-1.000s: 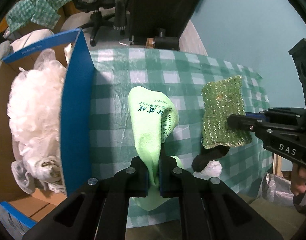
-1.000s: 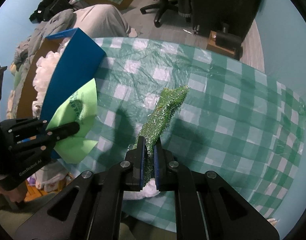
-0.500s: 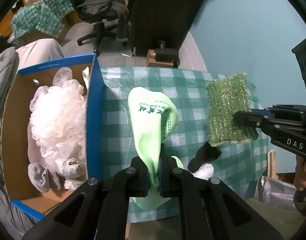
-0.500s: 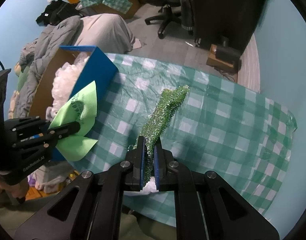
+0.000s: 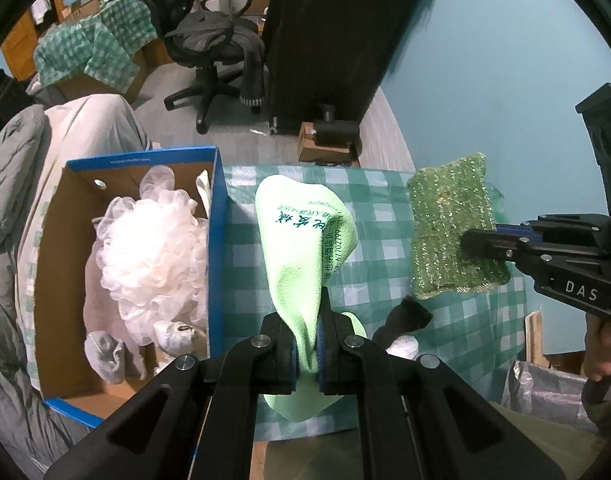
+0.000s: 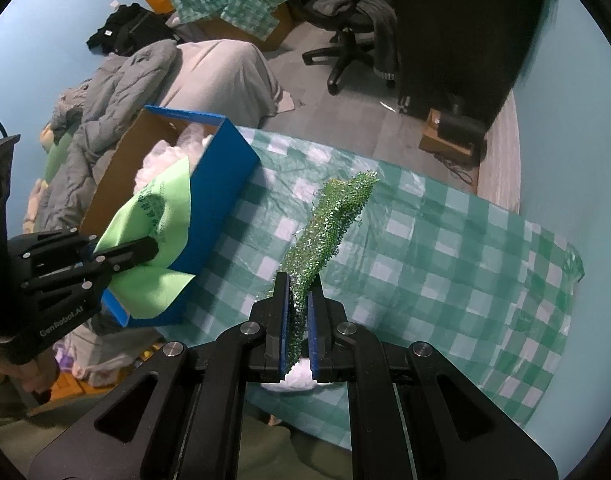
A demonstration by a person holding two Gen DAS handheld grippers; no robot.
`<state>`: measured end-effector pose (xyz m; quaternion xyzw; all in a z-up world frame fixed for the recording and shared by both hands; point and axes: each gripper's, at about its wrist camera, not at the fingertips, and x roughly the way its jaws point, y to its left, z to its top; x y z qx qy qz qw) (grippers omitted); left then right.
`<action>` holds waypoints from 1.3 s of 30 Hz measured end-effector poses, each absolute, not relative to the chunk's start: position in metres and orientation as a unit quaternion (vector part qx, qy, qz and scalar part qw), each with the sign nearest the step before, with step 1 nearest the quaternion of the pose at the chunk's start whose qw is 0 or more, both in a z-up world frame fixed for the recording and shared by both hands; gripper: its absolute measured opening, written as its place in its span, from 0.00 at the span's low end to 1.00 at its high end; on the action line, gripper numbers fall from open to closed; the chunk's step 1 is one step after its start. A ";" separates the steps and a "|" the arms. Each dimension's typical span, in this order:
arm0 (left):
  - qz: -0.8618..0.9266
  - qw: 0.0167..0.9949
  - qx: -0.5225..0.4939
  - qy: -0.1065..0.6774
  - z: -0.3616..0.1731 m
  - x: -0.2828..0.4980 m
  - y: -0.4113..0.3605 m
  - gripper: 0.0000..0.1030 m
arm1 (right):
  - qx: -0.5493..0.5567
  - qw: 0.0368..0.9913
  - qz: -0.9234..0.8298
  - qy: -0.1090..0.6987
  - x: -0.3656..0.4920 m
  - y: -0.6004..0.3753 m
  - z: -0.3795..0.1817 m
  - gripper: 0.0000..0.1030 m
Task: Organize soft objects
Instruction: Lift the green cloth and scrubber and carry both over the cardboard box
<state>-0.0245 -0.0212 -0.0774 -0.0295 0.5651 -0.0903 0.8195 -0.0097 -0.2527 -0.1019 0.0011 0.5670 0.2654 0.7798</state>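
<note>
While each tool pinches its cloth (image 5: 305,248) or scourer (image 6: 325,228), only left view shows loofah (image 5: 153,248).

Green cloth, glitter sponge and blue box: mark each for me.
green cloth (image 5: 301,248), left wrist view, on its middle fold
glitter sponge (image 5: 449,220), left wrist view, on its flat face
blue box (image 6: 221,184), right wrist view, on its blue outer wall

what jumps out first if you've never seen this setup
Two bright green things held up over the green checked tablecloth: a lime-green printed cloth clamped in the left gripper, and a glittery green scouring pad in the right gripper. To the left stands a blue cardboard box holding a white mesh bath pouf.
</note>
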 end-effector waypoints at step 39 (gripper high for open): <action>0.000 0.832 -0.090 0.547 -0.056 -0.055 0.091 0.07 | -0.047 0.763 0.364 0.533 -0.013 -0.128 -0.065 0.08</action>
